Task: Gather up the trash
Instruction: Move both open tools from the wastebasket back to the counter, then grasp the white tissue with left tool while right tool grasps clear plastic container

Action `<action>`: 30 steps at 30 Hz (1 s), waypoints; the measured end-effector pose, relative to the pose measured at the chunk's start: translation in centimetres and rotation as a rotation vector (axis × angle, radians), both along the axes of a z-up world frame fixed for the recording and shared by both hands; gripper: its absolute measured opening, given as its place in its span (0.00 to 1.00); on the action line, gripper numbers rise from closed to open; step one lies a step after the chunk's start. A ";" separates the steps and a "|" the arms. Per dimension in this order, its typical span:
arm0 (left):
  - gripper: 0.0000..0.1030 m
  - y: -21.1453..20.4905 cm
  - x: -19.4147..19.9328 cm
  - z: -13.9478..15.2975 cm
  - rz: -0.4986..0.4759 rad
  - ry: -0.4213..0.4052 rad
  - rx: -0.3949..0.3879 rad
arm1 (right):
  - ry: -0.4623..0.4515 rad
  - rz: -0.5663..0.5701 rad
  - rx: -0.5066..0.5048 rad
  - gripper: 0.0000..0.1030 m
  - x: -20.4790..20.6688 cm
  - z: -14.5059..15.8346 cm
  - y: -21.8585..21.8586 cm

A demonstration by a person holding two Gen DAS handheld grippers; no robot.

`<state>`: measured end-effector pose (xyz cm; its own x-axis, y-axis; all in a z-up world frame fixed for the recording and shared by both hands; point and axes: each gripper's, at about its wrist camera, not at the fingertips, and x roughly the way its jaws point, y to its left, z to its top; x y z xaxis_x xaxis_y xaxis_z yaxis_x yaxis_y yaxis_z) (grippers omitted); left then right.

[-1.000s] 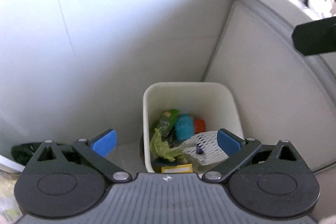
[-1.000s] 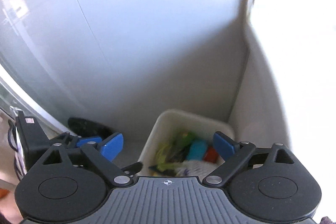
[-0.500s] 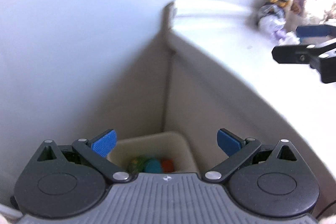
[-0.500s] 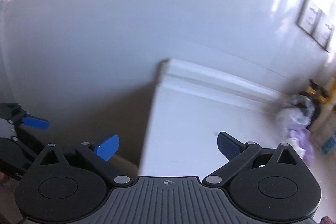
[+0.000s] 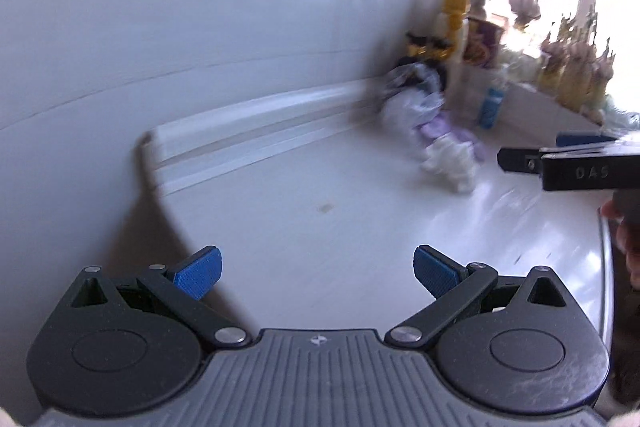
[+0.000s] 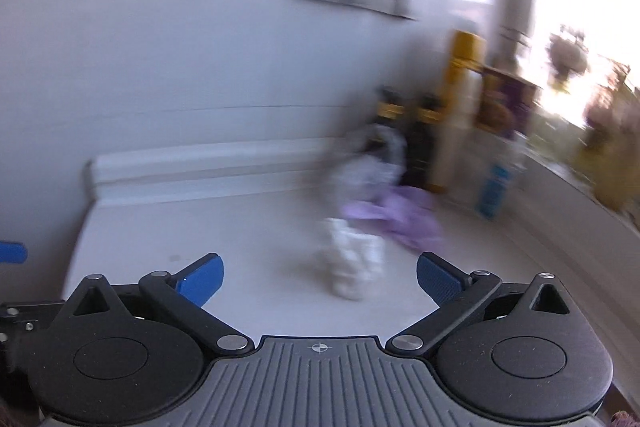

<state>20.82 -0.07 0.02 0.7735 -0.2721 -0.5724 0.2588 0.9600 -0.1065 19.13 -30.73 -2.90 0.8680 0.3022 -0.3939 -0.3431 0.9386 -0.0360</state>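
Both grippers are empty with jaws spread wide: the left gripper [image 5: 316, 269] hangs over the near edge of the white surface [image 5: 320, 239], and the right gripper [image 6: 320, 273] points at the trash ahead. Nothing is picked up at this moment. Just beyond the right gripper lies a crumpled white wad [image 6: 352, 259], touching a purple wrapper [image 6: 400, 215] and a pale bag [image 6: 372, 163] behind it. All of it seems left to collect. Blurred bottles [image 6: 460, 107] stand farther back by the wall.
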 end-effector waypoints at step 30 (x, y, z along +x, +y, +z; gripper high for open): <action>0.86 -11.8 9.0 -3.0 -0.055 -0.006 -0.292 | 0.030 -0.133 0.076 1.00 5.2 -5.8 -8.8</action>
<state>29.84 -11.85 -2.93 0.7563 -0.4663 -0.4589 0.3114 0.8734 -0.3744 24.30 -39.49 -8.65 0.8906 0.2151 -0.4007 -0.2153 0.9755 0.0452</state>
